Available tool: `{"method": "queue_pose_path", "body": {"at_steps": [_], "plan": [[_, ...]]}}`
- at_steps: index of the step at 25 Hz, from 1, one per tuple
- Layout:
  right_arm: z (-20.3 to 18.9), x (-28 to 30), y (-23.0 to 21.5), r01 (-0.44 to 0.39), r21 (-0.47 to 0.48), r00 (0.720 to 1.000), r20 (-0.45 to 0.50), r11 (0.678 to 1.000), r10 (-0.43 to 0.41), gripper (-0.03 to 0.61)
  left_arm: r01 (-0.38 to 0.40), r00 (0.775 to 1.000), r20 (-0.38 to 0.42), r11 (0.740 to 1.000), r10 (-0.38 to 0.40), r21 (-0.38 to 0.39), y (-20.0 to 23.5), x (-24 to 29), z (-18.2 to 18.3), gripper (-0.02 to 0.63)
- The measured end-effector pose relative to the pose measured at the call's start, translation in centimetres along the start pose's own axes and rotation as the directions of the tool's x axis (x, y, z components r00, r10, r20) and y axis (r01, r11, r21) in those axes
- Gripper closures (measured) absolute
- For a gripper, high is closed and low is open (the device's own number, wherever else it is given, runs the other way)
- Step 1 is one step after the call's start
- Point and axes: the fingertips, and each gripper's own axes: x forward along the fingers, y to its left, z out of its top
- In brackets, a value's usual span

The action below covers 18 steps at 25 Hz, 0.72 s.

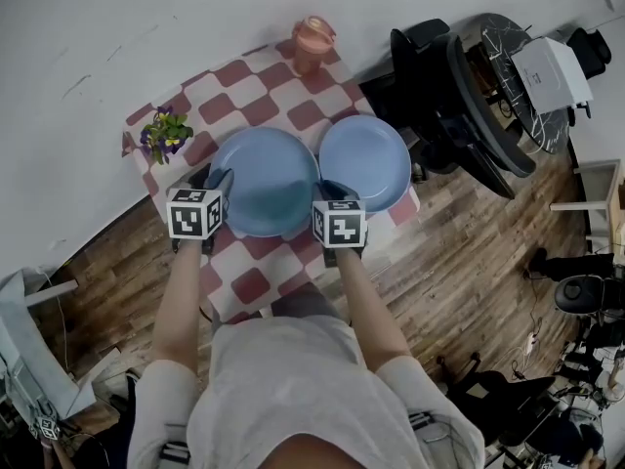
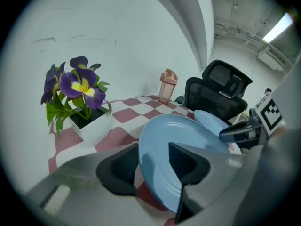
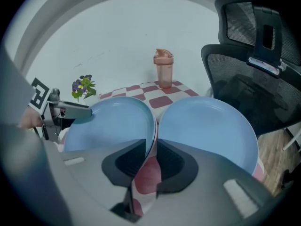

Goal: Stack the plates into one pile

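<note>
The print in view is the black-and-white square markers on the cube of each gripper; the pink bottle (image 1: 312, 42) at the far edge of the checked cloth (image 1: 249, 286) shows no label you can read. Your 2 bare forearms reach straight forward from your body, roughly parallel, each ending at a gripper on the near side of the left blue plate (image 1: 264, 189). Your left gripper (image 1: 213, 179) sits at that plate's near-left rim, its jaws spread wide with the rim passing between them and neither pad pressing on it. Your right gripper (image 1: 337, 191) sits at the plate's near-right rim, beside the spot where it meets the right blue plate (image 1: 369, 159); its jaws stand narrowly apart around the rim, not clamped. Both plates lie side by side on the cloth, edges touching, not piled. A potted purple flower (image 1: 164, 135) stands near the cloth's left corner.
</note>
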Motion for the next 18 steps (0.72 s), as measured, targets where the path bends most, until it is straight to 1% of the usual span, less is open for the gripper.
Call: {"method": "queue_pose_path", "body": {"at_steps": [3,5,6,7,10,11,14,18], "plan": [[0.4,-0.5,0.1,-0.018,0.009,0.999,0.043,1.000,0.018,0.505,-0.031,0.999,0.035,0.999,0.031,0.016,0.2,-0.6,0.5,0.405],[1.2,-1.1,0.3,-0.045,0.021,0.995,0.089,0.999,0.043,0.531,-0.040,0.997,0.072,0.999,0.039,0.023,0.1,-1.2,1.2,0.405],[1.7,-1.6,0.6,-0.062,0.024,0.991,0.117,0.998,0.058,0.550,-0.045,0.995,0.095,0.998,0.042,0.032,-0.1,-1.6,1.7,0.425],[2.2,-2.1,0.9,-0.079,0.024,0.986,0.148,0.997,0.075,0.577,-0.049,0.992,0.120,0.998,0.043,0.046,-0.5,-2.1,2.2,0.464],[4.2,-4.1,1.7,-0.122,0.006,0.962,0.245,0.992,0.117,0.578,-0.054,0.979,0.203,0.995,0.036,0.084,-1.9,-3.8,4.0,0.595],[4.8,-4.8,1.8,-0.127,-0.002,0.955,0.272,0.992,0.123,0.578,-0.053,0.973,0.231,0.994,0.030,0.094,-2.4,-4.4,4.6,0.609],[6.4,-7.2,2.0,-0.130,-0.016,0.929,0.347,0.991,0.127,0.578,-0.035,0.947,0.320,0.993,-0.005,0.116,-4.2,-6.6,6.6,0.609],[8.6,-10.7,2.2,-0.107,-0.028,0.883,0.457,0.994,0.108,0.578,-0.004,0.895,0.441,0.988,-0.065,0.152,-6.4,-9.9,9.5,0.609]]}}
